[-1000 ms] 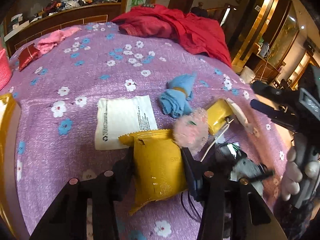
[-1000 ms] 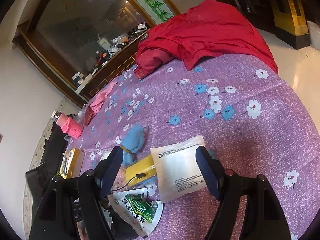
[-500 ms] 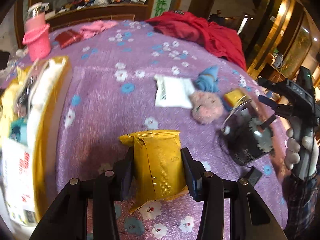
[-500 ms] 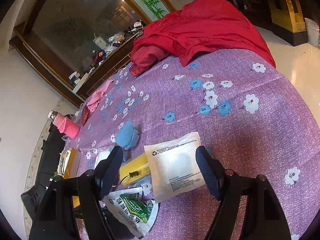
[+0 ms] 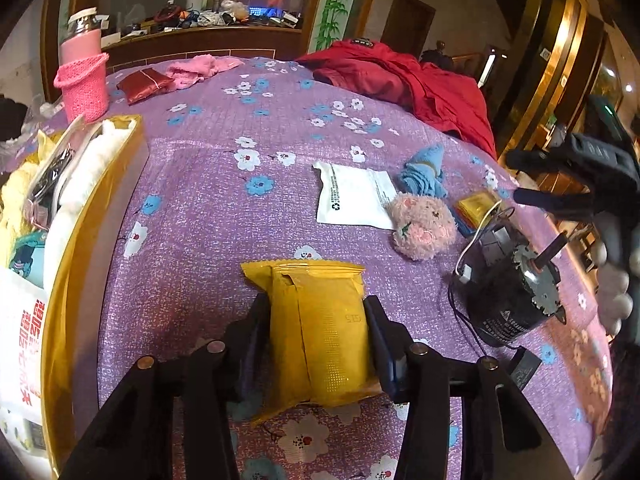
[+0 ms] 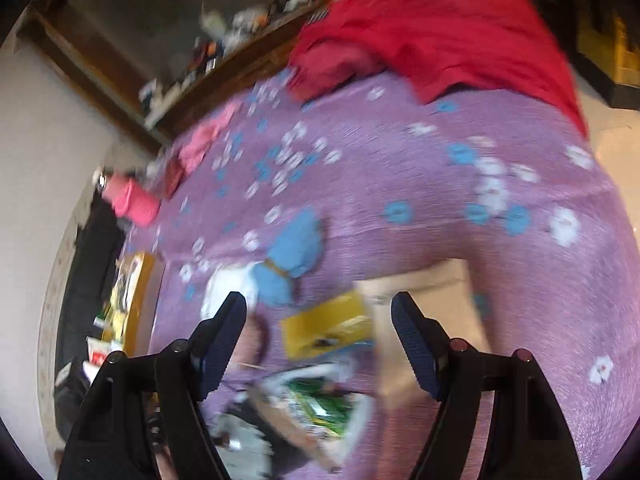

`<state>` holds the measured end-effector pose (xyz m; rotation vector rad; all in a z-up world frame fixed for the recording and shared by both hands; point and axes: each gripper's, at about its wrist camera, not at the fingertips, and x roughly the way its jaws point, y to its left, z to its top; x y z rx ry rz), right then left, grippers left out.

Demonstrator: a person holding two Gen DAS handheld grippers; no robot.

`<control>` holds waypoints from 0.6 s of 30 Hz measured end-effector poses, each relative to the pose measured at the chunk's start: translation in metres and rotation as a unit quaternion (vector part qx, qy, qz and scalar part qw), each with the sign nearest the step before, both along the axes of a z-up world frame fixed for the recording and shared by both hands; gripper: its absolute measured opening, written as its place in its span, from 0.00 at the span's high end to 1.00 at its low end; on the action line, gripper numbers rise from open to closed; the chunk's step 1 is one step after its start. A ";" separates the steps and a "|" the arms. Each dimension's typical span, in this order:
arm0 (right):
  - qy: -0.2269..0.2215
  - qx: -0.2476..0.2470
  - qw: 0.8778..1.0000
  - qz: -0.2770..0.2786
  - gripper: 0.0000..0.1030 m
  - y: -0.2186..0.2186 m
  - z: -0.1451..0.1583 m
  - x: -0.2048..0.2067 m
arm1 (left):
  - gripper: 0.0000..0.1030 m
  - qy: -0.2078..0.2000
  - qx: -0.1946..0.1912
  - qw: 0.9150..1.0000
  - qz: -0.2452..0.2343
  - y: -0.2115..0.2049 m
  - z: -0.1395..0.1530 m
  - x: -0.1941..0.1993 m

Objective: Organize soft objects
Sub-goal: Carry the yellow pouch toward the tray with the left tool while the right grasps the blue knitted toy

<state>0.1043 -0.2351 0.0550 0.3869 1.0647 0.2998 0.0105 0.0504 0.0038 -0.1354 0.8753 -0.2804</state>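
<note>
While clamped in the left gripper (image 5: 316, 332), yellow foil packet (image 5: 320, 328) held above purple floral tablecloth (image 5: 224, 200). At left, gold box (image 5: 76, 240) packed with white cloth and printed packets, larger in frame than half a second ago. Right gripper (image 6: 320, 340) spread wide, empty, blurred, over yellow box (image 6: 328, 328). Bare cloth between gold box and white pouch (image 5: 354, 200); pink plush (image 5: 424, 230), black motor (image 5: 508, 292) right.

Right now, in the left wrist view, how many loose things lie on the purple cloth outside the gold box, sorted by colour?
Yellow: 2, the packet in the left gripper and the small packet
Pink: 3, plush, cloth, knitted bottle
Blue: 1, cloth
White: 1, pouch
Red: 2, jacket, packet
Black: 1, motor
Total: 10
</note>
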 end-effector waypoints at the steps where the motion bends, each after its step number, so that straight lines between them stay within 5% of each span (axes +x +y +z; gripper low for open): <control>1: 0.011 -0.005 1.000 0.006 0.28 0.007 0.001 0.006 | 0.52 0.000 -0.005 1.000 0.000 0.001 0.000 0.000; 10: 0.159 -0.124 0.979 0.037 0.30 0.084 -0.042 0.075 | 0.52 0.001 -0.023 1.000 0.002 0.005 0.000 0.000; 12: 0.149 -0.166 0.974 0.042 0.43 0.099 -0.045 0.080 | 0.52 0.002 -0.026 1.000 0.001 0.005 0.000 0.000; 13: 0.143 -0.180 0.972 0.053 0.67 0.105 -0.045 0.079 | 0.52 0.002 -0.028 1.000 0.001 0.005 0.000 0.000; 18: 0.081 -0.171 0.981 0.050 0.67 0.103 -0.013 0.055 | 0.52 0.002 -0.038 0.999 -0.003 0.007 0.000 0.000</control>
